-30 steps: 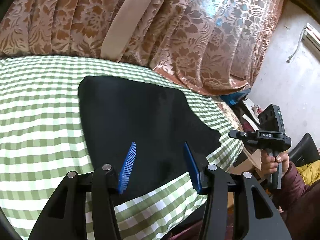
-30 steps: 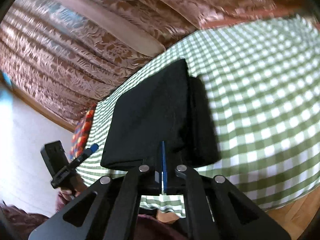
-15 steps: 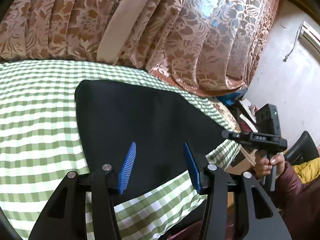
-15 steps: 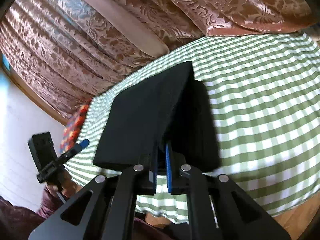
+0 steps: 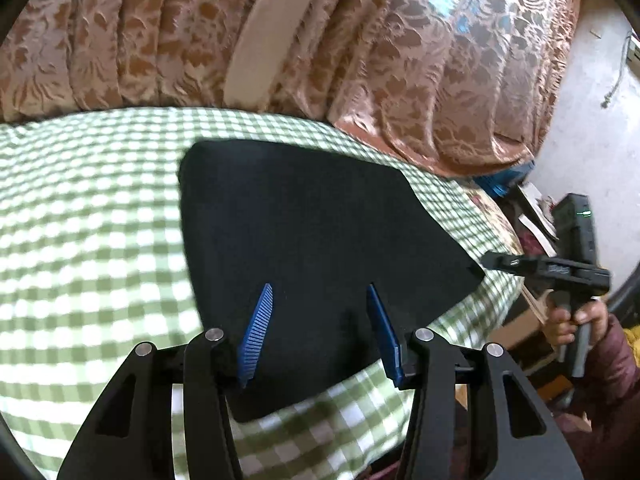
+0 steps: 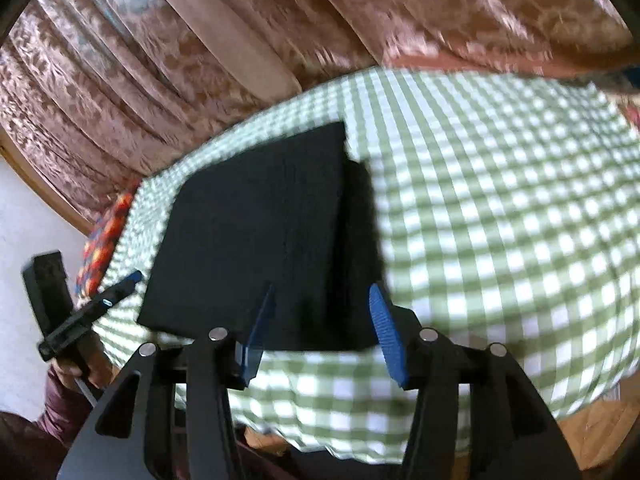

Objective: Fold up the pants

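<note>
Blue ribbed pads (image 5: 256, 336) line the left gripper (image 5: 320, 332), whose jaws stand apart with nothing between them as it hangs just above the near edge of the black pants (image 5: 312, 240); from the wrist view it points down and forward over the cloth, and I judge it is held there in waiting, free of the fabric so as not to disturb the fold. Over on the other side, the right gripper (image 6: 322, 332) has its jaws opening at this moment, the pads clear of the cloth with only the pants' near edge seen beyond them, so it holds nothing. Its view is blurred, and the tool tilts downward toward the folded stack. Seen from the left wrist, the right gripper's tips sit close to the pants' corner, and a hand (image 5: 568, 320) in a dark red sleeve (image 5: 612, 364) grasps its handle from below. Those pants lie folded into a compact, squarish stack on the green-and-white checked cloth (image 5: 88, 216) that covers the bench, near its front edge; one layer sits a little offset on another, so the fold looks nearly or fully done. Behind the bench hangs a brown patterned curtain (image 5: 400, 60).
</note>
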`<state>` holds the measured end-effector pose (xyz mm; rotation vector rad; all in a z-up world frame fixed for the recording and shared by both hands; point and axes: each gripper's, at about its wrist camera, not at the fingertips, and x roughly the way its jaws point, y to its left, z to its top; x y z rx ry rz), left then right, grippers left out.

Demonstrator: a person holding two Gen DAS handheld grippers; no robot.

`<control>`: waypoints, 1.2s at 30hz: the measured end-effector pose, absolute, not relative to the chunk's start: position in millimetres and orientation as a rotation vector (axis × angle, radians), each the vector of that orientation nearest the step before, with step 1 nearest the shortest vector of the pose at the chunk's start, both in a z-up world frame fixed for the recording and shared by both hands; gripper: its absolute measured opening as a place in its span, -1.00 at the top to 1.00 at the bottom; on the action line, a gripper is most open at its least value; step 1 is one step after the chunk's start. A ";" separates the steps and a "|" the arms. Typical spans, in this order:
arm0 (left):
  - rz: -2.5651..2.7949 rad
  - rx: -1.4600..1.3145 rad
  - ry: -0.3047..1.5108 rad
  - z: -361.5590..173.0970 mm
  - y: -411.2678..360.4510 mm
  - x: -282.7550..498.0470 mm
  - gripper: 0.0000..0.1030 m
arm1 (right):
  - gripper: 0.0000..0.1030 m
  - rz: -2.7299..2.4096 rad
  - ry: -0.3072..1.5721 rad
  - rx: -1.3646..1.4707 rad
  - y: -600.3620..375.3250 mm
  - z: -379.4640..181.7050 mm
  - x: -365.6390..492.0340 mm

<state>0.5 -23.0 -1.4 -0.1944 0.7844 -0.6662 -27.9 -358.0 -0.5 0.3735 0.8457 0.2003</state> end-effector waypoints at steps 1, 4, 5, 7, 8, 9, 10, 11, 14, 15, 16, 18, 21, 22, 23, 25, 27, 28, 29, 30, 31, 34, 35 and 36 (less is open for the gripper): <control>-0.641 -0.188 0.781 1.1 -22.7 5.4 0.07 | -0.01 0.213 0.819 0.374 -350.7 7.1 -18.4; -0.551 -0.174 0.791 3.2 -25.5 22.8 0.07 | -0.07 0.235 0.787 0.389 -327.9 16.8 14.8; -0.519 -0.182 0.800 3.2 -25.8 29.9 0.07 | -0.08 0.232 0.779 0.383 -319.8 17.9 26.5; -0.465 -0.187 0.815 1.9 -26.9 40.3 0.07 | -0.10 0.197 0.770 0.366 -308.1 14.5 52.7; -0.440 -0.177 0.818 0.7 -28.9 44.1 0.07 | -0.10 0.175 0.769 0.366 -305.7 10.7 64.8; -0.420 -0.163 0.821 -0.7 -30.6 46.1 0.07 | -0.10 0.156 0.769 0.363 -306.0 8.2 72.8; -0.387 -0.134 0.830 -4.1 -34.1 48.6 0.07 | -0.10 0.125 0.770 0.343 -306.0 2.4 82.8; -0.363 -0.104 0.840 -8.3 -37.6 49.6 0.06 | -0.10 0.099 0.776 0.324 -307.5 -3.7 89.5; -0.328 -0.082 0.848 -19.1 -42.4 50.5 -0.14 | -0.10 0.028 0.834 0.274 -321.6 -44.5 104.4; -0.325 -0.087 0.853 -23.0 -42.4 50.3 -0.21 | -0.11 0.027 0.821 0.271 -325.9 -54.5 103.4; -0.333 -0.111 0.867 -28.8 -42.2 51.2 -0.24 | -0.11 0.039 0.801 0.301 -330.9 -56.1 100.9; -0.320 -0.130 0.875 -33.9 -42.4 50.4 -0.24 | -0.10 0.045 0.803 0.298 -333.0 -53.6 100.6; -0.316 -0.140 0.865 -32.6 -39.9 48.9 -0.24 | -0.10 0.041 0.799 0.289 -333.2 -54.6 100.0; -0.316 -0.142 0.865 -31.6 -40.5 48.7 -0.25 | -0.10 0.041 0.797 0.290 -333.3 -54.8 98.9; -0.314 -0.138 0.864 -30.8 -40.5 48.7 -0.26 | -0.11 0.042 0.795 0.292 -332.5 -55.5 100.1; -0.310 -0.124 0.856 -28.6 -41.4 47.5 -0.27 | -0.11 0.043 0.792 0.298 -331.7 -53.9 97.8; -0.308 -0.116 0.848 -26.0 -41.8 46.0 -0.28 | -0.12 0.040 0.793 0.295 -330.1 -52.3 97.7; -0.305 -0.111 0.842 -24.1 -41.9 45.4 -0.29 | -0.13 0.039 0.792 0.291 -329.3 -51.1 96.8; -0.302 -0.105 0.838 -22.7 -41.6 44.5 -0.31 | -0.13 0.036 0.791 0.288 -328.6 -49.9 95.9; -0.301 -0.101 0.834 -21.7 -41.2 44.1 -0.32 | -0.14 0.036 0.792 0.288 -328.3 -49.1 95.0; -0.298 -0.097 0.833 -20.8 -40.6 43.2 -0.33 | -0.14 0.036 0.794 0.289 -328.7 -48.3 94.7; -0.290 -0.094 0.834 -19.5 -37.8 41.0 -0.36 | -0.16 0.043 0.798 0.299 -331.4 -43.7 91.5; -0.288 -0.095 0.834 -19.3 -36.6 40.7 -0.36 | -0.21 0.038 0.799 0.297 -332.5 -42.9 89.8; -0.287 -0.094 0.834 -19.0 -35.4 40.1 -0.36 | -0.32 0.026 0.804 0.293 -334.0 -42.8 88.0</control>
